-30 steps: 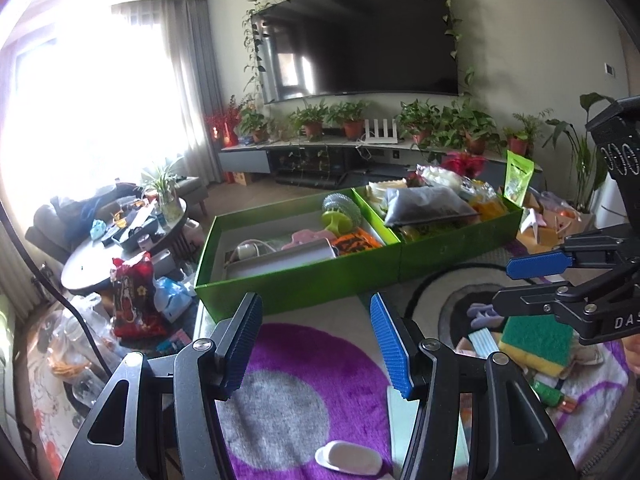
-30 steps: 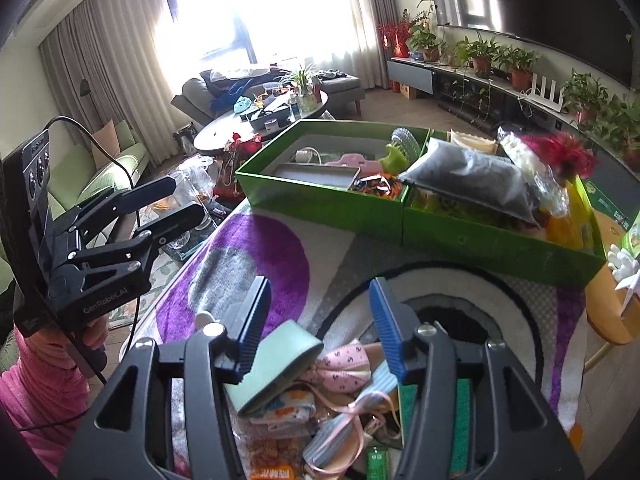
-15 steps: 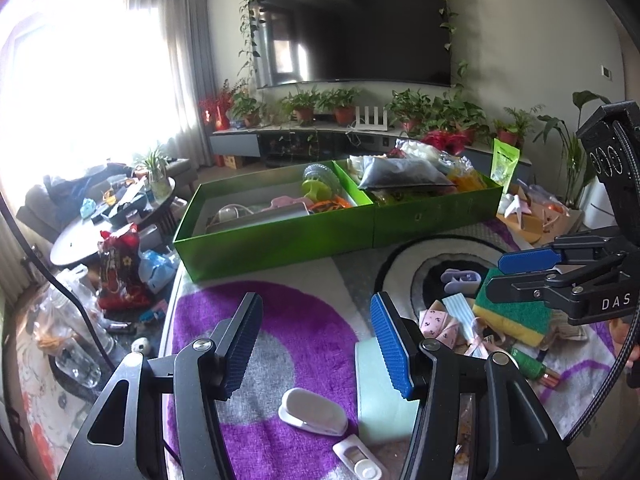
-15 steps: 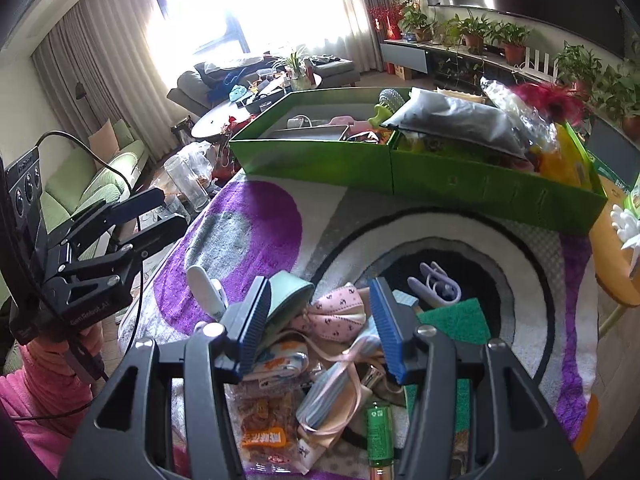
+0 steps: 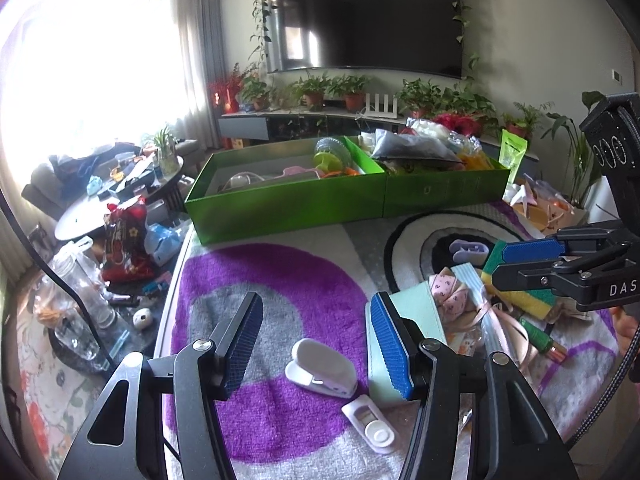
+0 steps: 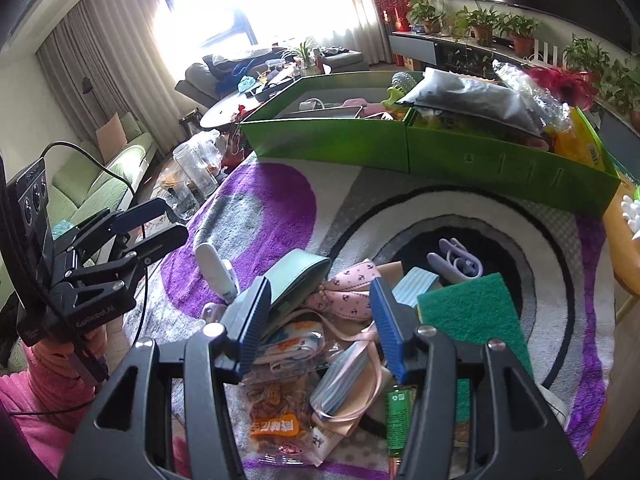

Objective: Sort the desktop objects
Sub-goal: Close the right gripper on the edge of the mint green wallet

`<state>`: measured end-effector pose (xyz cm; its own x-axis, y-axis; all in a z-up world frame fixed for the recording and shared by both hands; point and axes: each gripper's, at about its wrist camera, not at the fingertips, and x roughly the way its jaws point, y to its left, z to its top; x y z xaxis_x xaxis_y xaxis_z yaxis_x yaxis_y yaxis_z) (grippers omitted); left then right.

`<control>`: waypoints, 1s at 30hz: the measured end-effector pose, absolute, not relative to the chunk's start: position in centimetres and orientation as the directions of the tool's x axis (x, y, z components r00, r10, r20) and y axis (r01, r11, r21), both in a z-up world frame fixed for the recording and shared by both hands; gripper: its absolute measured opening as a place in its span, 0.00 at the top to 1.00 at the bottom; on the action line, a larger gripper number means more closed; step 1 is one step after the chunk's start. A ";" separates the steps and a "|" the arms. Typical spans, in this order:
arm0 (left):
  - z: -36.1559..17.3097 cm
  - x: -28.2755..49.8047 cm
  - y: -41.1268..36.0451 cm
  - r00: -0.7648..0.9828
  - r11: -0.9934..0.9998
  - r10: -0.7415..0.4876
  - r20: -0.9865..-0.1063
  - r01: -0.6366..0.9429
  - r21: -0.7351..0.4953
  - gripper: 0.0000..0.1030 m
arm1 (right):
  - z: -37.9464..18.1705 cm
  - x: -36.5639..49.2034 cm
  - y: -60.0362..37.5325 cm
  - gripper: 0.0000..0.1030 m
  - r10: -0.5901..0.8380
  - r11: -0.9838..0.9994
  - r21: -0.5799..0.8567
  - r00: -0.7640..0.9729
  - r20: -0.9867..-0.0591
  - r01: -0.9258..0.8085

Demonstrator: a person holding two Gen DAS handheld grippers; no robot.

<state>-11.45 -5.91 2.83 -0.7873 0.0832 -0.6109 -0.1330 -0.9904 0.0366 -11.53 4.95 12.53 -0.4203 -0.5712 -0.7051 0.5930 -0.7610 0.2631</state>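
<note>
A pile of small things lies on the round rug: a mint case [image 6: 296,280], a pink bow [image 6: 344,292], a snack packet [image 6: 276,412], a green sponge [image 6: 476,316], a purple clip [image 6: 456,264]. My right gripper [image 6: 320,320] hovers open over the bow and packet, gripping nothing. My left gripper [image 5: 316,344] is open above a white stapler-like piece [image 5: 320,368], with the mint case [image 5: 416,320] just behind its right finger. Each gripper shows in the other's view: the right [image 5: 532,264], the left [image 6: 152,224].
Two green boxes [image 5: 280,208] [image 5: 440,192] holding sorted things stand side by side along the rug's far edge. A small white flat piece [image 5: 370,428] lies near the stapler. Left of the table, bottles and bags crowd the floor [image 5: 80,300]. A pink sleeve [image 6: 40,400] shows at lower left.
Both grippers have sunk toward the rug and tilted down, so the pile and the white piece now lie closer under them. Their jaws kept the same width.
</note>
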 end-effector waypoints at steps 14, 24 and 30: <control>0.5 -9.3 -2.9 -0.725 -0.972 0.186 -0.664 -0.234 -0.016 0.45 | 11.3 -14.2 2.4 0.50 -0.576 -0.746 0.284 -0.370 -0.729 0.603; -1.4 -9.6 0.1 -0.682 -0.957 0.203 -0.702 -0.291 0.007 0.45 | 9.1 -17.2 -0.3 0.50 -0.590 -0.719 0.340 -0.273 -0.760 0.606; -2.4 -10.0 -0.1 -0.663 -0.955 0.211 -0.718 -0.296 -0.008 0.45 | 7.2 -17.9 -1.9 0.64 -0.552 -0.718 0.330 -0.211 -0.807 0.613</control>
<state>-10.04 -0.07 -2.42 -0.6630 0.2112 -0.7182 -0.2961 -0.9551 -0.0076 -17.86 -1.94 7.24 -0.2114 -0.5518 -0.8068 0.6127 -0.7179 0.3305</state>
